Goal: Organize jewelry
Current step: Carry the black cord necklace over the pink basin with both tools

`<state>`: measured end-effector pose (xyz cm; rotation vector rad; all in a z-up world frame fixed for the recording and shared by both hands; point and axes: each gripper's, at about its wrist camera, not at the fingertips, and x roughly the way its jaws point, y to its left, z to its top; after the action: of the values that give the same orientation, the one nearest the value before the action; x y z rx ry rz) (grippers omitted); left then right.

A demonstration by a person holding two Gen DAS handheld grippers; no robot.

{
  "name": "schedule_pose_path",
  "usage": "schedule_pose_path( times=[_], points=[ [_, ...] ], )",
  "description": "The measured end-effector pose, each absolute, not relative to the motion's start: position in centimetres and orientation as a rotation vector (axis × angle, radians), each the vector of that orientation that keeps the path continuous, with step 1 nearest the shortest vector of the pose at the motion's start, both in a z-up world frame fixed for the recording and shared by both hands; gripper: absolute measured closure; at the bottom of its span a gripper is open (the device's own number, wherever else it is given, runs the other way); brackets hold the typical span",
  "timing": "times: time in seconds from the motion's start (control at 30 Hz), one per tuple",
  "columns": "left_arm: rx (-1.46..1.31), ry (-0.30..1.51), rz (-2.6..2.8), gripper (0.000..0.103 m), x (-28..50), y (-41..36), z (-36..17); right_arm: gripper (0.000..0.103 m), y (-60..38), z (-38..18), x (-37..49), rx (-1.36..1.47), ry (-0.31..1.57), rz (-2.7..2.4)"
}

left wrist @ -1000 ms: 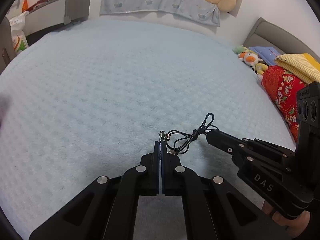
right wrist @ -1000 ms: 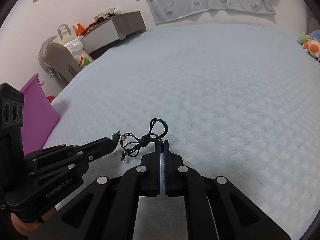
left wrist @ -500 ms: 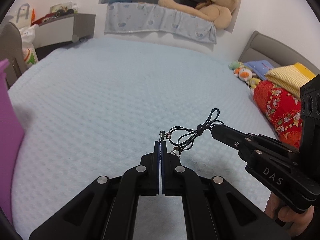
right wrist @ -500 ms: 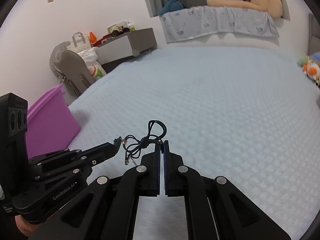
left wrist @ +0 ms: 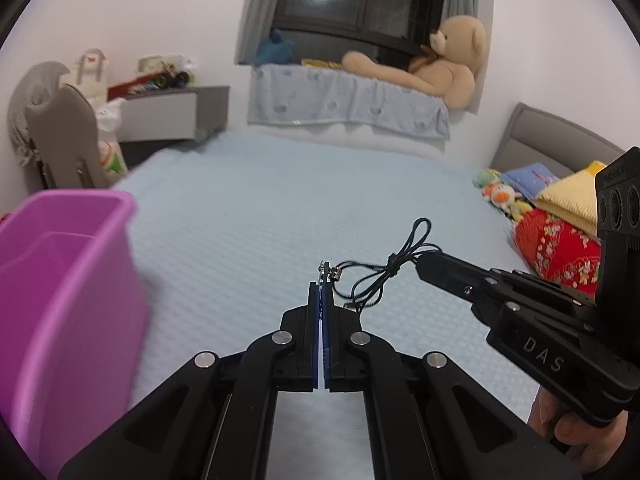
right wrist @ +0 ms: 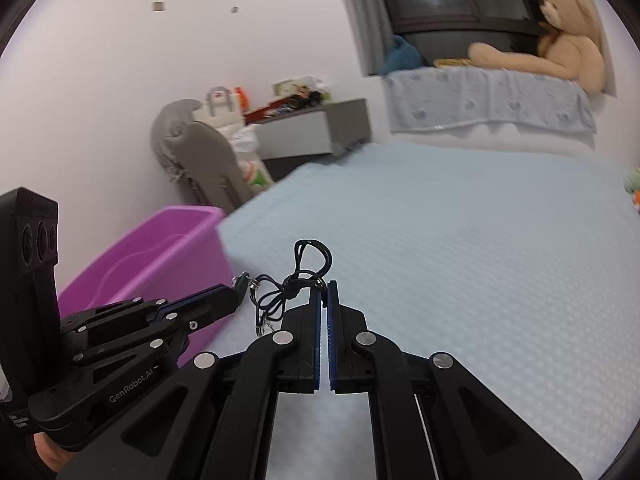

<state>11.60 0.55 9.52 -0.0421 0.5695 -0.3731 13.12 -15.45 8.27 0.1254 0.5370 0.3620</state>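
A black cord necklace (left wrist: 380,276) with a small metal clasp hangs stretched between my two grippers, above the light blue bed. My left gripper (left wrist: 323,285) is shut on its clasp end. My right gripper (right wrist: 325,287) is shut on the knotted cord end, with a loop (right wrist: 314,254) sticking up past the tips. In the left wrist view the right gripper (left wrist: 424,262) comes in from the right. In the right wrist view the left gripper (right wrist: 236,290) comes in from the left. A purple plastic bin (left wrist: 60,300) stands at the left, open-topped; it also shows in the right wrist view (right wrist: 160,252).
The light blue bedspread (left wrist: 300,200) spreads ahead. A grey chair (left wrist: 64,140) and a grey cabinet (left wrist: 168,116) stand beyond the bin. Folded bedding and soft toys (left wrist: 552,216) lie at the bed's right. A teddy bear (left wrist: 440,60) sits on the window ledge.
Both grippers have lifted the necklace up off the bed and tilted upward. The purple bin has come into view at the left and grown nearer.
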Motion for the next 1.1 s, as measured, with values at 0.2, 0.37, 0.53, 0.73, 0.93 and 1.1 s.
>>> schedule_pose_path(
  times=[0.2, 0.37, 0.53, 0.73, 0.93, 1.1],
  points=[
    [-0.043, 0.514, -0.314, 0.101, 10.0, 5.6, 12.3, 0.1, -9.9, 11.0, 12.3, 0.12, 0.497, 0.439],
    [-0.069, 0.488, -0.241, 0.101, 9.4, 10.4, 14.1, 0.1, -4.9, 13.1, 12.6, 0.103, 0.478, 0.511],
    [-0.093, 0.473, -0.152, 0.101, 9.0, 15.5, 15.3, 0.1, 0.1, 14.4, 13.5, 0.09, 0.479, 0.589],
    [-0.138, 0.489, -0.069, 0.101, 8.9, 20.8, 15.2, 0.1, 6.2, 14.2, 14.7, 0.052, 0.524, 0.668],
    [-0.181, 0.535, -0.009, 0.101, 9.1, 24.3, 13.4, 0.1, 10.2, 13.0, 16.0, 0.013, 0.594, 0.702],
    [-0.209, 0.639, 0.055, 0.1, 10.1, 26.4, 10.8, 0.1, 12.9, 10.9, 17.3, -0.015, 0.688, 0.707]
  ],
)
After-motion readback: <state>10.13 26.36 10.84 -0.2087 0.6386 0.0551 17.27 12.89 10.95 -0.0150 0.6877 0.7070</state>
